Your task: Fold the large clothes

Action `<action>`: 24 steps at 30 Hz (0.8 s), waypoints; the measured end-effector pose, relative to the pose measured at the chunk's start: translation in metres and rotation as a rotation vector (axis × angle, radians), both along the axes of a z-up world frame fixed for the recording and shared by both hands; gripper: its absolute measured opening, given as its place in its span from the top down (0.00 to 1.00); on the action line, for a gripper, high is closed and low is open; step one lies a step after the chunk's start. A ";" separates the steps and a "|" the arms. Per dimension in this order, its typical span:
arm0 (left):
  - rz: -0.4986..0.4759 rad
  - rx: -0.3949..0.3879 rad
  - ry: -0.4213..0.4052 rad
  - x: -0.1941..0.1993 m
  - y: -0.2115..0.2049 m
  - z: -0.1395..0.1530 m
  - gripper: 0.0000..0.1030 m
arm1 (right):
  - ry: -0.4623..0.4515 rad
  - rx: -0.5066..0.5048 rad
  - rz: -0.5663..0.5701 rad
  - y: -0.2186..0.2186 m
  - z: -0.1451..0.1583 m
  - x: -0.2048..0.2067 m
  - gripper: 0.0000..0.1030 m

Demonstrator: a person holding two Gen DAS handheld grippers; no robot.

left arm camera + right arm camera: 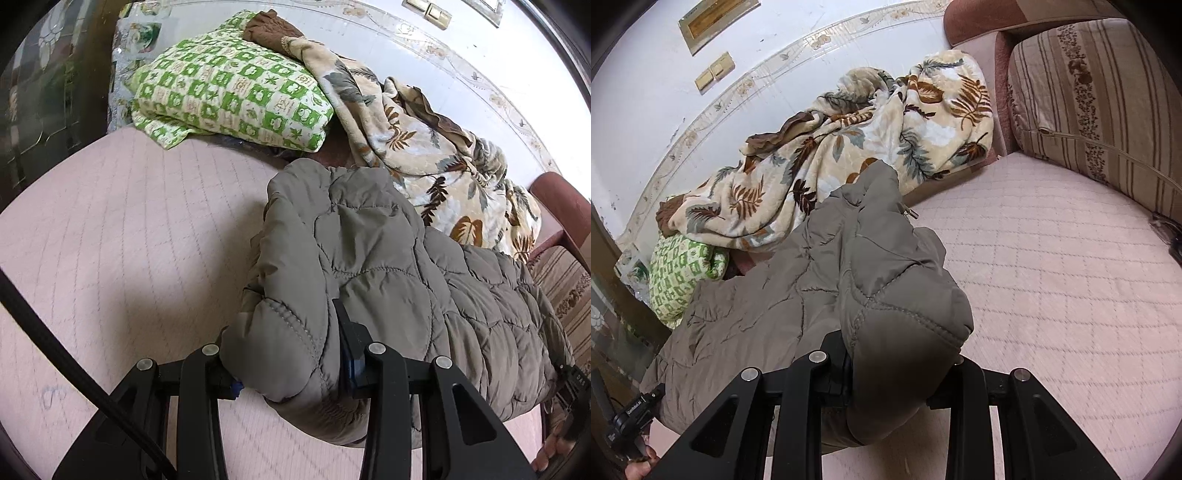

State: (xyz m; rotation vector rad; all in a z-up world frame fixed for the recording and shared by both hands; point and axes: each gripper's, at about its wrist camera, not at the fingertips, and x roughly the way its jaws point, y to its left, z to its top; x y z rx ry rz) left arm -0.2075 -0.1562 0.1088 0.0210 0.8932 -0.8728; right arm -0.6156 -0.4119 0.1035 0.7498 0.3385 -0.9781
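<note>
Left gripper (291,365): I have it clenched on a puffy corner of the grey-brown quilted jacket (388,277); the padding bulges between the fingers, so I judge the bite thick and liable to squeeze out if I pull hard.
Jacket position: it hangs lifted between my two tools over the pink quilted mattress (129,240), its far part sagging toward the leaf-print blanket (424,147).
Snag risk: the far edge lies just beside that blanket and near the green checked pillow (229,96); dragging could catch either.
Right gripper (890,373): it grips the other stitched corner (908,317), fabric draped over the fingers and hiding the contact.
Fold risk: if my hands move unevenly, the slick shell may bunch and the fold lands crooked.
Zip pull (909,212): it dangles free and could hook the mattress.
</note>
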 end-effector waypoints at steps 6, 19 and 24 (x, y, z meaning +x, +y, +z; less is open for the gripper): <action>0.011 -0.006 0.018 -0.020 0.034 -0.002 0.63 | -0.013 0.010 -0.010 0.037 -0.003 -0.023 0.71; 0.029 0.043 0.020 -0.055 0.083 -0.030 0.55 | 0.033 0.031 -0.020 0.091 -0.034 -0.058 0.71; 0.068 0.073 0.011 -0.054 0.079 -0.046 0.46 | 0.120 0.077 -0.045 0.082 -0.067 -0.056 0.71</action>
